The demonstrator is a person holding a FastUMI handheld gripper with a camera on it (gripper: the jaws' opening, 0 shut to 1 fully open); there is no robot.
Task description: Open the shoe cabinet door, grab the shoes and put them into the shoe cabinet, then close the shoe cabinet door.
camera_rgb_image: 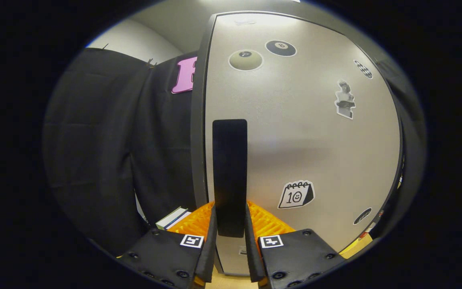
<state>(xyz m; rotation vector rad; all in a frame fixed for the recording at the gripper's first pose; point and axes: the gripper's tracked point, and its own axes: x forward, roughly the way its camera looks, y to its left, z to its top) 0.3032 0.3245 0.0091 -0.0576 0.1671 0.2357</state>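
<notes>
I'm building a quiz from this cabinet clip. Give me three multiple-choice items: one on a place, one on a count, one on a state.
1. Where is the black door handle?
A. between the fingers of the tool
B. far beyond them
C. off to their right

2. How many billiard-ball stickers are near the top of the cabinet door?
A. one
B. two
C. four

3. What are the tool's fingers doing?
A. spread wide, away from everything
B. closed around the handle
C. pinching a shoe

Answers:
1 A, the handle's lower end sits between the two fingers.
2 B, a pale ball sticker and a black ball sticker sit side by side.
3 B, both fingers lie against the handle's sides.
</notes>
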